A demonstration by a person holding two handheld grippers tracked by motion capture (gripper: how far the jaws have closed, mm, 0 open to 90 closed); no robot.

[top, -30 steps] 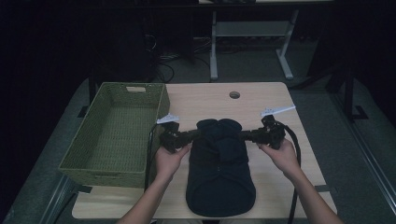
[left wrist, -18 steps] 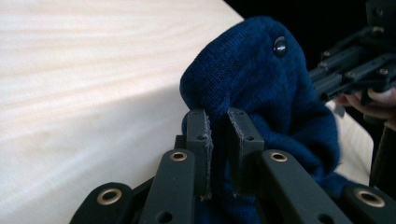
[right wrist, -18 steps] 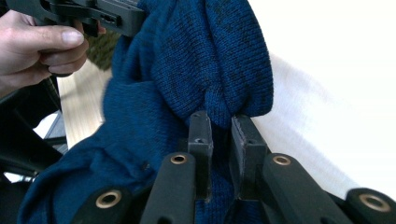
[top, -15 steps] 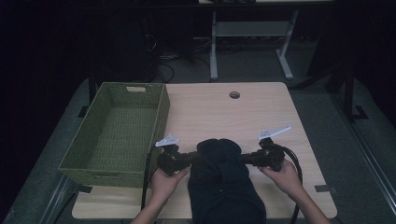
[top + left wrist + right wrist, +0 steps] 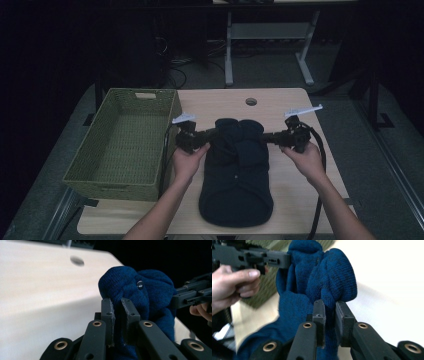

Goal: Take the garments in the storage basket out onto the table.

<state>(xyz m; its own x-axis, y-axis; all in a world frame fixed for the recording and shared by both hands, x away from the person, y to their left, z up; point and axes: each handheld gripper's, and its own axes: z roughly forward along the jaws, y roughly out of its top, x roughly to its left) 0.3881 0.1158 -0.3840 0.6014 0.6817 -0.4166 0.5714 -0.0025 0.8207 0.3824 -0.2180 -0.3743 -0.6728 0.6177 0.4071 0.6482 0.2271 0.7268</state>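
Note:
A dark blue knitted garment [image 5: 236, 170] lies lengthwise on the light wooden table [image 5: 210, 105], its far end bunched and lifted between the two grippers. My left gripper [image 5: 212, 135] pinches the left side of that far end; in the left gripper view the jaws are closed on blue knit [image 5: 130, 290] with a small button. My right gripper [image 5: 265, 137] pinches the right side, its jaws closed on the knit fold [image 5: 329, 280] in the right gripper view. The left gripper's body [image 5: 249, 256] and the hand holding it appear there too.
A green woven basket [image 5: 125, 145] stands at the table's left, close to the left hand. A round cable hole [image 5: 251, 101] sits near the far edge. Cables trail from both grippers. A metal frame [image 5: 265, 40] stands on the floor beyond.
Both grippers pulled the garment's far end toward the person, then carried it back away and slightly up. The garment now lies stretched out again with its top end bunched.

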